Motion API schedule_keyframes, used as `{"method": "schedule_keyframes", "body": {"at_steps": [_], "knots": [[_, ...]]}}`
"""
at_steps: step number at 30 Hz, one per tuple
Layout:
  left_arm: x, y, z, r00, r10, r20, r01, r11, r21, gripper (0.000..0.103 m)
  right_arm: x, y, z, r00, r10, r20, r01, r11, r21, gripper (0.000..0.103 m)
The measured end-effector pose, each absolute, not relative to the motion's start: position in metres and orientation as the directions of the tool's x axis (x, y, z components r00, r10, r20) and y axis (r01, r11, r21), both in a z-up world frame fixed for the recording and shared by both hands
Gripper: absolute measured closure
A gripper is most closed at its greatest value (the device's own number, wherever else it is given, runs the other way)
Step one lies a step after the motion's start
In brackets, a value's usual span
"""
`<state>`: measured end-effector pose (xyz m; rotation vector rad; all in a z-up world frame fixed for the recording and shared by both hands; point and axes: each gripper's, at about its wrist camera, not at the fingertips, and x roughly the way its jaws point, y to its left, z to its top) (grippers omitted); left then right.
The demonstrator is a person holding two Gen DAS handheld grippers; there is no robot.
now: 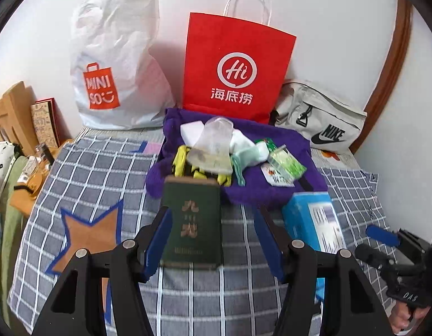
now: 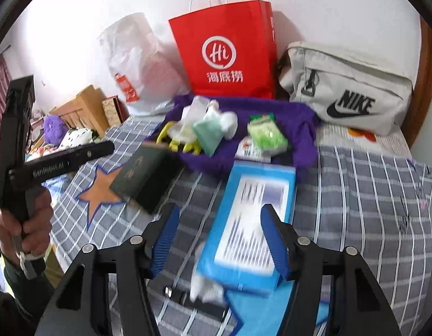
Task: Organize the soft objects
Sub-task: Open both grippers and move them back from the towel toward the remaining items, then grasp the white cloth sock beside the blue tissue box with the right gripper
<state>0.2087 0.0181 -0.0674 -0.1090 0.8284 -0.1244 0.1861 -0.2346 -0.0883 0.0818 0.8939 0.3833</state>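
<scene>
Your left claw (image 1: 214,210) is spread. A dark green box (image 1: 192,224) stands between its pads, with the left pad at the box's edge and the right pad clear of it. Your right claw (image 2: 220,210) is also spread, over a blue box (image 2: 258,210) lying on the checked bedspread (image 1: 90,173). Whether either pad touches that box can't be told.

The soft things lie just beyond both claws on a rumpled purple cloth (image 1: 260,193): a clear plastic bag (image 1: 213,145), yellow pieces (image 1: 182,159), a mint-green pouch (image 1: 244,151) and a green packet (image 1: 286,162).

Farther ahead, three bags stand against the wall: a white Miniso plastic bag (image 1: 115,64), a red paper bag (image 1: 235,64) and a grey Nike bag (image 1: 319,120). You can't see inside any of them.

Only the right wrist view shows your left hand (image 2: 28,224) on its handle. It alone also shows a white wad (image 2: 206,288) and a flat black item (image 2: 199,305) near the claw's base.
</scene>
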Motion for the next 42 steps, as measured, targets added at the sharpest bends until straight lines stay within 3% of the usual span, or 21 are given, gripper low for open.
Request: {"method": "schedule_keyframes", "body": {"at_steps": [4,12,25,27,30,33,42], "knots": [[0.189,0.017,-0.076,0.660,-0.155,-0.735,0.063,0.986,-0.152,0.044,0.158,-0.235,-0.103,0.536,0.363,-0.762,-0.293,0.927,0.235,0.065],[0.154,0.026,-0.095,0.651,-0.152,-0.743,0.047,0.986,-0.160,0.044,0.128,-0.213,-0.133,0.489,0.360,-0.795,-0.327,0.920,0.215,0.066],[0.147,0.040,-0.136,0.608,-0.158,-0.778,0.018,0.983,-0.185,0.044,0.152,-0.189,-0.188,0.451,0.297,-0.841,-0.277,0.943,0.185,0.066],[0.148,0.038,-0.140,0.599,-0.159,-0.785,0.023,0.983,-0.181,0.044,0.155,-0.187,-0.193,0.449,0.305,-0.840,-0.271,0.942,0.197,0.070],[0.149,0.035,-0.144,0.590,-0.161,-0.791,0.035,0.984,-0.175,0.044,0.157,-0.182,-0.197,0.476,0.267,-0.838,-0.263,0.952,0.155,0.090],[0.148,0.033,-0.145,0.590,-0.162,-0.791,0.041,0.984,-0.171,0.044,0.154,-0.179,-0.197,0.484,0.277,-0.830,-0.282,0.947,0.152,0.096],[0.142,0.023,-0.144,0.581,-0.185,-0.792,0.085,0.982,-0.167,0.044,0.123,-0.180,-0.162,0.494,0.369,-0.787,-0.367,0.909,0.195,0.097]]}}
